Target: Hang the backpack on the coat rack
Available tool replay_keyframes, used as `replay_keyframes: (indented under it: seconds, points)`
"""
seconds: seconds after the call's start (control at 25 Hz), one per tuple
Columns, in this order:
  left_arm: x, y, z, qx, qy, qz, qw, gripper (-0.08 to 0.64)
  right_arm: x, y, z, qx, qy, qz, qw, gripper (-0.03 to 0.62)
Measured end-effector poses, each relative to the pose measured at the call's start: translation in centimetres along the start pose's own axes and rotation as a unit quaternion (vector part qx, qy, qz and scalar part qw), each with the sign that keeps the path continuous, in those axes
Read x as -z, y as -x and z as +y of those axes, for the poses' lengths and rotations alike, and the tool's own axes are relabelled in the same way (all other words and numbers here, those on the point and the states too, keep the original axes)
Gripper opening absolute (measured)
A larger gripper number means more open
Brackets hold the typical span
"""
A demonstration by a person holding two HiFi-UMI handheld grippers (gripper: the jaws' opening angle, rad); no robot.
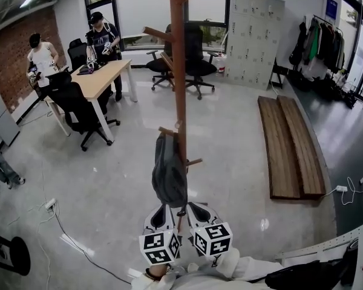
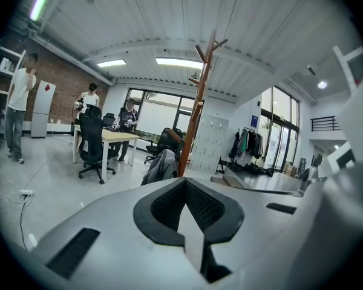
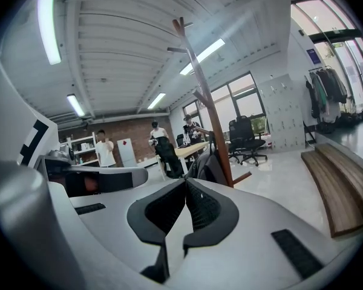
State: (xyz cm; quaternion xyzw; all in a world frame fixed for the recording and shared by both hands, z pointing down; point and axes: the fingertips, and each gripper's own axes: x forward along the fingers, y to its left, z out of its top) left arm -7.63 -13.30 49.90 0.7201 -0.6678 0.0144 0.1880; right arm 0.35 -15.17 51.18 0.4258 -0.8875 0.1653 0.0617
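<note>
A glossy grey floor (image 1: 109, 186) runs out to a table (image 1: 103, 77) where people are working, well away from me. The coat rack (image 1: 179, 71) stands in the middle of the open floor, straight ahead. The backpack (image 1: 169, 174) hangs against its pole from a low peg (image 1: 167, 132), clear of the floor.

My left hand-held gripper (image 1: 163, 213) and right hand-held gripper (image 1: 196, 209) sit side by side just short of the bag. Each one's own view shows its jaws clenched together with nothing between them, and the bag lies beyond the tips, not touching.

So I judge the hanging done. The step in hand is getting clear without undoing it.

- I keep both jaws closed, so no strap or loop can catch in them.
- I draw straight back along the line I point, not sideways. A second short peg (image 1: 194, 161) juts out beside the bag and a swipe could clip it.
- The pole is tall and thin, so I avoid nudging it or the bag, since a swing could walk the loop off the peg.
- I watch that the bag hangs quietly before I turn away.
</note>
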Motion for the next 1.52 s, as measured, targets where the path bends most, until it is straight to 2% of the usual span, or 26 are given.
replay_keyframes:
  seconds: [0.72, 1.52]
  points:
    - [-0.8, -0.2, 1.0, 0.010, -0.022, -0.001, 0.9997, 0.003, -0.2, -1.0, 1.5, 0.003, 0.020, -0.004, 1.000, 0.012]
    - [-1.3, -0.4, 1.9, 0.000, -0.029, -0.005, 0.9996, 0.003, -1.0, -1.3, 1.6, 0.006, 0.029, -0.008, 1.000, 0.012]
